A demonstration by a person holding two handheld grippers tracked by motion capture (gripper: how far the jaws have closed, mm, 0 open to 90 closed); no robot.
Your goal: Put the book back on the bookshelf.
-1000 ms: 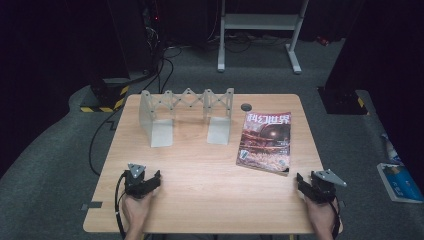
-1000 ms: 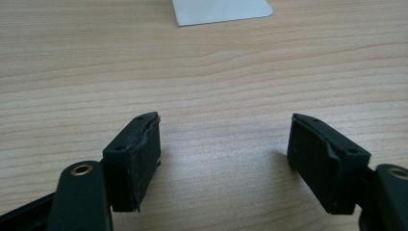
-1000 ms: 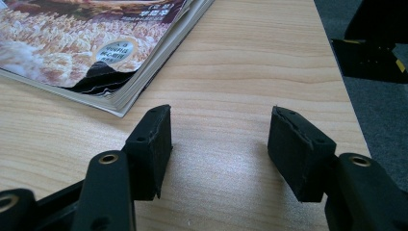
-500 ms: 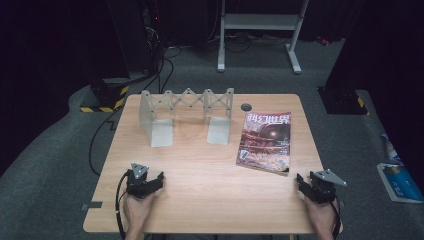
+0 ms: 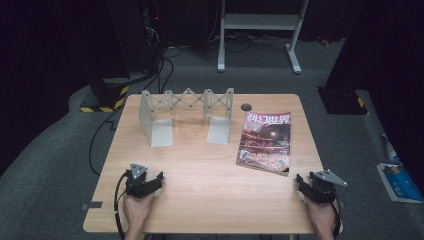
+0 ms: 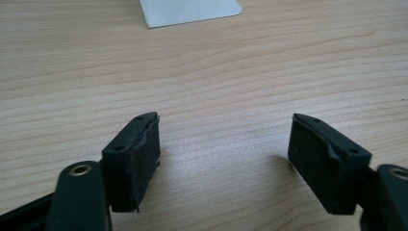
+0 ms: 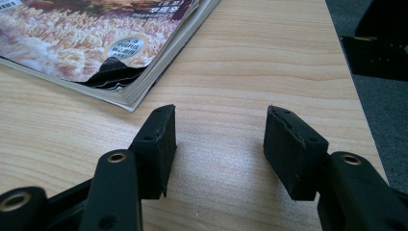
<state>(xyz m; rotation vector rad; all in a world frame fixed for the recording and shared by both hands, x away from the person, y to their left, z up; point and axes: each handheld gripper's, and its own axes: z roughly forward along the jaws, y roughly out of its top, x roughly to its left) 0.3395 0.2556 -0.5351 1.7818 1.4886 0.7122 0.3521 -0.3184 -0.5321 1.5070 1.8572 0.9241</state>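
My left gripper (image 5: 156,177) (image 6: 225,132) rests low over the wooden table (image 5: 210,200) near its front left. It is open with bare wood between its pads, and its jaws have just been closing a little. Near the front right edge, my right gripper (image 5: 301,181) (image 7: 219,122) is open too, nothing between its jaws, which have also just been closing slightly. A colourful magazine (image 5: 265,141) (image 7: 86,38) lies flat just beyond and to the left of the right gripper. A grey accordion-style rack (image 5: 187,102) stands at the back of the table; one of its foot plates (image 6: 190,10) lies ahead of the left gripper.
A small dark disc (image 5: 245,107) sits beside the rack. Beyond the table stand a white frame (image 5: 260,22) and a yellow-and-black striped base (image 5: 107,102). A blue item (image 5: 400,182) lies on the floor to the right. The table's right edge (image 7: 351,96) runs close to my right gripper.
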